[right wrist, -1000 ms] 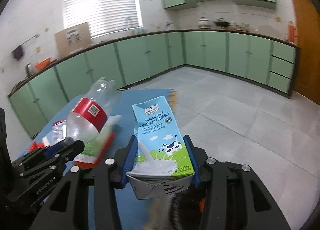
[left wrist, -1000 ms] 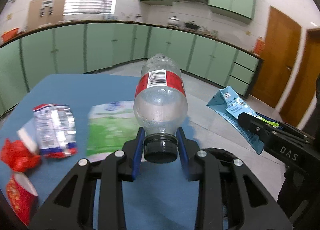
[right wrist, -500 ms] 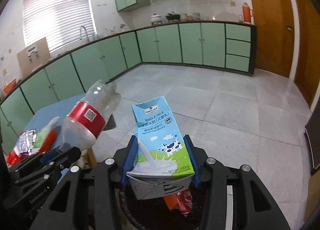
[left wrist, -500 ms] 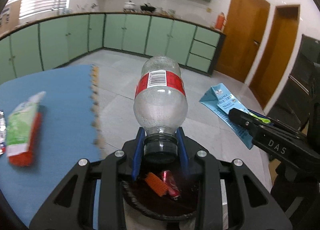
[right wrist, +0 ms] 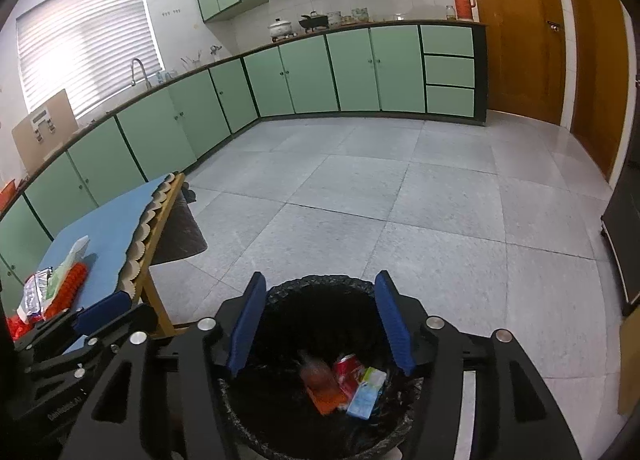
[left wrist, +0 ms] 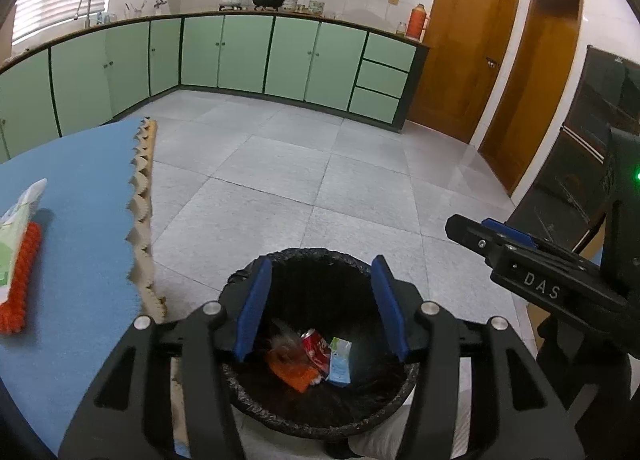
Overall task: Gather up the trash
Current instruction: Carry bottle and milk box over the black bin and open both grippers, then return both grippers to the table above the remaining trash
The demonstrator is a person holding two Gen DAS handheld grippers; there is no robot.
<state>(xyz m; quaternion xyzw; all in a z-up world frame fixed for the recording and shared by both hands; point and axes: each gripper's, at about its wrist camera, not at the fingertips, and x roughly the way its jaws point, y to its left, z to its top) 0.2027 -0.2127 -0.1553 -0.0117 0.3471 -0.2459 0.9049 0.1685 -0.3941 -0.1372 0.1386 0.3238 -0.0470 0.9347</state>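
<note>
Both grippers hang over a black-lined trash bin on the floor. My left gripper has its jaws opening, with nothing between the blue pads. My right gripper is also opening and holds nothing. In the bin lie the blue-green milk carton, a red can, an orange wrapper and the blurred plastic bottle. In the left wrist view the carton lies beside the can. The right gripper shows at that view's right edge, the left gripper at the right wrist view's lower left.
The blue-covered table stands left of the bin, its scalloped edge close to the rim. On it lie a green-white packet, a silver wrapper and a red wrapper. Grey tiled floor spreads ahead to green cabinets.
Both grippers swung from the table to above the bin. Then the bottle left the left jaws and the milk carton left the right jaws; both now lie in the bin. Both pairs of jaws stand wider.
</note>
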